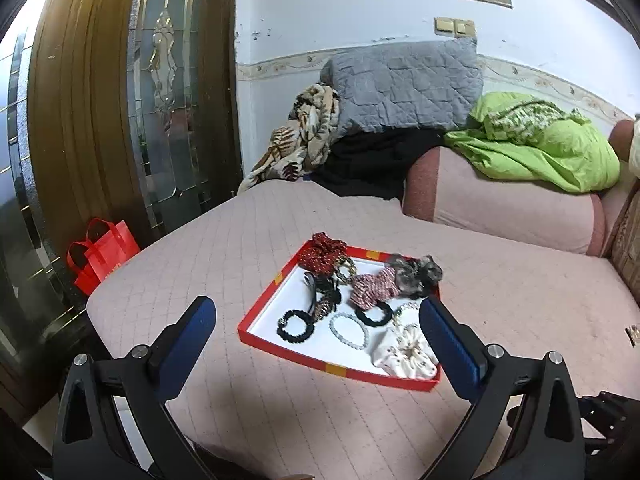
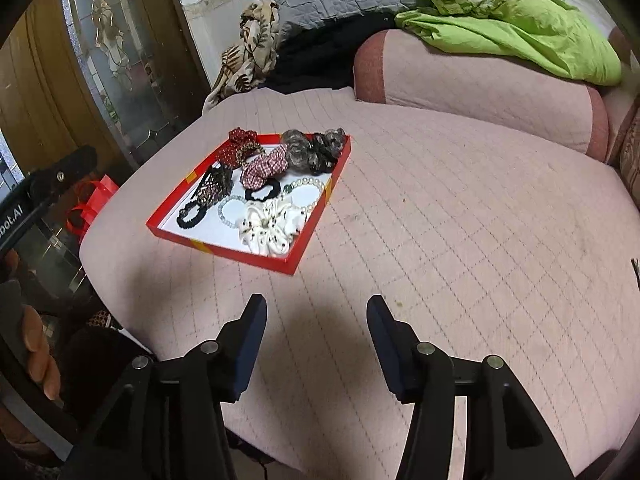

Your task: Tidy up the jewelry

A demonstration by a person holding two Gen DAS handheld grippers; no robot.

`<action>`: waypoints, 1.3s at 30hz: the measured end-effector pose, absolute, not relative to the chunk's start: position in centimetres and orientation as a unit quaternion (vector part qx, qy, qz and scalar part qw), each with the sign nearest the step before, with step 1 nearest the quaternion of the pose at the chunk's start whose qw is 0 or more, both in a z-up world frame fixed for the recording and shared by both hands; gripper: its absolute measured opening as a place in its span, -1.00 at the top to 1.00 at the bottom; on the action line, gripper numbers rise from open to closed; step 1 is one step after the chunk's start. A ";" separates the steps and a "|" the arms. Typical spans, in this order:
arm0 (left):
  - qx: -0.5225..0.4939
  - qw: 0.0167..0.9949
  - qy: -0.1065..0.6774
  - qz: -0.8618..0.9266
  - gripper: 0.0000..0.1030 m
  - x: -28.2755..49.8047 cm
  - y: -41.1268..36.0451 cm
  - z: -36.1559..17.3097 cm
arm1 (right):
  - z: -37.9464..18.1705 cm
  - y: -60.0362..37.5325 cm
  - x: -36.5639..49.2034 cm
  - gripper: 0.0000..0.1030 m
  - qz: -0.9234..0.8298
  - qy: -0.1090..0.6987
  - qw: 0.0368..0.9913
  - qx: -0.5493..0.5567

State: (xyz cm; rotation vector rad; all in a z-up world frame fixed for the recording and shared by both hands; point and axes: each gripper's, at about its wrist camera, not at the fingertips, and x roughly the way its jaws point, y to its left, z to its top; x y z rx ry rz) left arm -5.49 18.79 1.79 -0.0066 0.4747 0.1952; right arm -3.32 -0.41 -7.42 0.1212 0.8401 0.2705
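Observation:
A shallow red tray (image 1: 262, 304) with a white floor lies on the pink quilted bed; it also shows in the right wrist view (image 2: 296, 258). In it lie a white scrunchie (image 1: 404, 354) (image 2: 266, 228), a clear bead bracelet (image 1: 349, 330), black hair ties (image 1: 295, 326), a red-white checked scrunchie (image 1: 372, 286) (image 2: 264, 166), a grey scrunchie (image 1: 416, 274), a red dotted scrunchie (image 1: 322, 254) and a pearl bracelet (image 2: 308, 184). My left gripper (image 1: 316, 312) is open and empty, just before the tray. My right gripper (image 2: 316, 312) is open and empty, over bare quilt to the tray's near right.
Pink bolster (image 1: 500, 196), green cloth (image 1: 540, 144), grey pillow (image 1: 404, 84) and patterned blanket (image 1: 304, 132) lie at the bed's far end. A glass-panelled wooden door (image 1: 120, 100) and red bag (image 1: 100, 256) stand left. A small item (image 1: 633, 334) lies at the right.

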 end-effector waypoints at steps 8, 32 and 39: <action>0.020 0.961 0.265 0.077 -0.97 -6.6 15.8 1.5 | -7.4 -1.4 -4.3 -0.16 0.121 0.399 0.906 0.065; 0.018 0.927 0.359 0.105 -0.97 -9.1 17.0 -1.7 | -6.2 0.6 -7.1 -0.31 0.107 0.378 0.919 0.027; 0.014 0.924 0.370 0.092 -0.97 -8.7 17.1 -2.1 | -6.2 1.2 -7.3 -0.32 0.106 0.377 0.920 0.018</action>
